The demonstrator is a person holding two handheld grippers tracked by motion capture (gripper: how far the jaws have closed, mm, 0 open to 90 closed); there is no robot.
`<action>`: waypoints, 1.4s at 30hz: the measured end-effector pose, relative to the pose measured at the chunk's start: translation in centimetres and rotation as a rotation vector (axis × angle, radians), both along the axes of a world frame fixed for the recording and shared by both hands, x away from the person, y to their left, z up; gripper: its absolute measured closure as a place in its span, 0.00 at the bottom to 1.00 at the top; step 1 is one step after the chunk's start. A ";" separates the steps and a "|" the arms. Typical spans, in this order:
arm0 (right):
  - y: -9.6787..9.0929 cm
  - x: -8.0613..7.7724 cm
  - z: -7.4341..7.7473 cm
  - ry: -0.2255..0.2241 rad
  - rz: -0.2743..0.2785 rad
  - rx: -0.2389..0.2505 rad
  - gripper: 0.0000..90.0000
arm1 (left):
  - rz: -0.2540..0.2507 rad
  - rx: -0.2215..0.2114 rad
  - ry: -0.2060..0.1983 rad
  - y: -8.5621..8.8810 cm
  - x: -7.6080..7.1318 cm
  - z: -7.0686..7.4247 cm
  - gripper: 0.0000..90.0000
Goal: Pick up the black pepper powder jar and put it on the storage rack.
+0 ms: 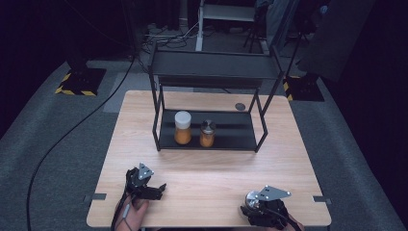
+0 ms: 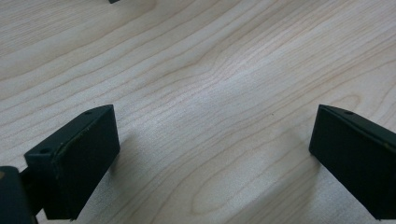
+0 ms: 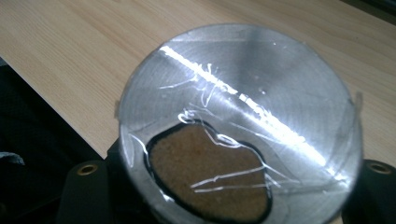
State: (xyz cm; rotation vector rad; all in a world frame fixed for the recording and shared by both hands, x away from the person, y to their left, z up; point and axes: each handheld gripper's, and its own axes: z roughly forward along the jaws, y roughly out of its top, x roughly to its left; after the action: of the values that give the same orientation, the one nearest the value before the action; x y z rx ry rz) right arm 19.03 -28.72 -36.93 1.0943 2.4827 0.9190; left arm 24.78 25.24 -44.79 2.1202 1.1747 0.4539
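Jar [image 3: 240,126] sits clamped between right gripper [image 1: 257,208] fingers: grasp step complete. Next, lift clear of counter [image 1: 207,168]. Left gripper [image 2: 212,154] fingers apart, empty.

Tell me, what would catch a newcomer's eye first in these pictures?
Probably the black two-tier rack at the far side of the wooden table, with two jars of orange powder on its lower shelf: a white-lidded jar and, to its right, a metal-lidded jar. Near the front edge, the right gripper is clamped on a third jar with a shiny silver lid, while the left gripper rests open over bare wood.
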 end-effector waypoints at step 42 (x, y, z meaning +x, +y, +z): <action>0.3 9.6 6.3 -0.024 0.013 0.013 0.35 | 0.016 -0.004 -0.003 -0.1 0.1 -0.1 0.02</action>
State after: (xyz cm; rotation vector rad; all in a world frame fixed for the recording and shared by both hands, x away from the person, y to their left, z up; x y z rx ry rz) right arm 28.68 -28.42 -30.59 1.0659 2.4710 0.9473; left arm 24.83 25.18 -44.88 2.1073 1.1901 0.4616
